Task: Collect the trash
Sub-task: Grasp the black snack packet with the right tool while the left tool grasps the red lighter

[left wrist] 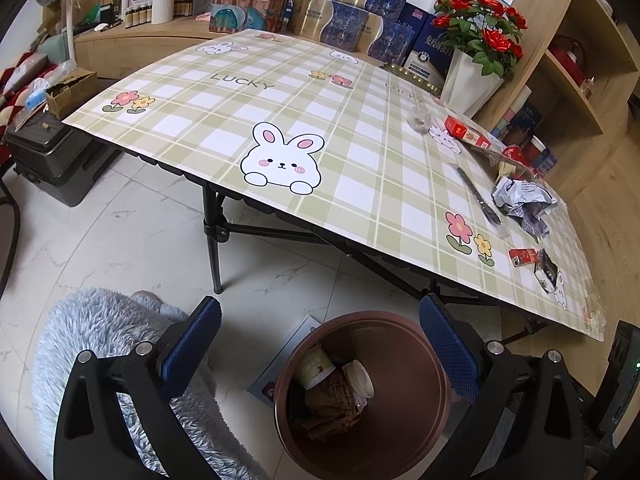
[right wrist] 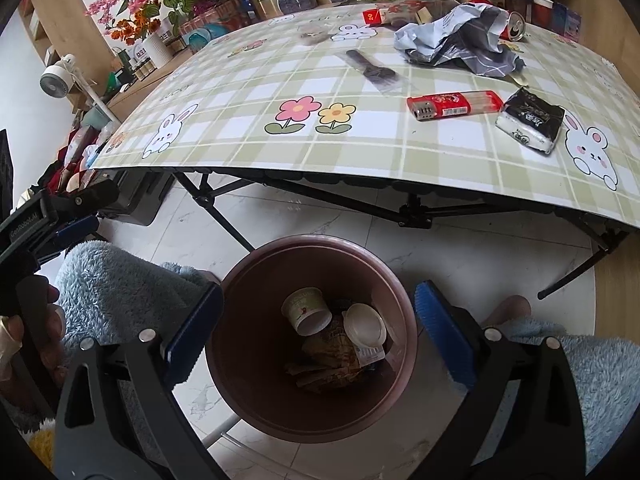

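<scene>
Brown round bin on floor, lower centre of frame, upright, open top; inside lie a tipped paper cup, a white lidded tub and brown wrappers. On desk, upper right: crumpled grey-black paper, red packet, black-white tissue pack, tipped can, black wrapped utensil.
</scene>
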Demonstrator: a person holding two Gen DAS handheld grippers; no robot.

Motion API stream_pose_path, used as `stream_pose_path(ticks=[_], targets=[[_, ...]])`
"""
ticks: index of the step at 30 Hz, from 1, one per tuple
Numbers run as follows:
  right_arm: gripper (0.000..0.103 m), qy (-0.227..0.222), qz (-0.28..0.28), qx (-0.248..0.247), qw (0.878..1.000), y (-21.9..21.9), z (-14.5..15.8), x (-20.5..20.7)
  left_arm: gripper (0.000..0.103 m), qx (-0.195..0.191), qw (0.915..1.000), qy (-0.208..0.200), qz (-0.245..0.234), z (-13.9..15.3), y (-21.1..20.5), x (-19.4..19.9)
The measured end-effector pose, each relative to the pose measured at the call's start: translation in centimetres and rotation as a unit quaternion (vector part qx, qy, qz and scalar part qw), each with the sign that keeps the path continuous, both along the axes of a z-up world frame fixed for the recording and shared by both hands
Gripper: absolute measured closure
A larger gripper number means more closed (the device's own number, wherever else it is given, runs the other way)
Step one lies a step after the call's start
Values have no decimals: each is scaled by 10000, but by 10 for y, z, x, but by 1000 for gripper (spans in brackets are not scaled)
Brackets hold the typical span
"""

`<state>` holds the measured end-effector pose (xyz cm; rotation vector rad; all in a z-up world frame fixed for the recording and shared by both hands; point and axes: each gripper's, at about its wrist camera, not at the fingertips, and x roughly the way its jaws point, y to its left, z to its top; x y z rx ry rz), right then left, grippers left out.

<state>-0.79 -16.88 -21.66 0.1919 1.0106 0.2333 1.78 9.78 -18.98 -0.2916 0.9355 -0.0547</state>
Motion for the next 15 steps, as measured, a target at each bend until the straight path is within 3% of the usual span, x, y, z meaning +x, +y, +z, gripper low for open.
stream_pose_path(ticks=[3,8,11,13,15], targets=[[8,-99,-75,-46,9999,-6,3,2,6,24,10000,18,-21,-2,-2,1],[10,-877,-637,-411,9933,-45,37,16,6,54,9999,17,-86,-3,-5,3],[23,-1063,-1381,-331,9841,-90,44,33,6,89,9998,-12,-194,-4,-11,5],[43,-891,-1971,11,9763,-124,35,46,6,132,9995,-52,-272,-4,-17,6],[47,-720,-2224,17,9723,-140,24,59,6,198,9992,-75,-341,-5,-23,9]])
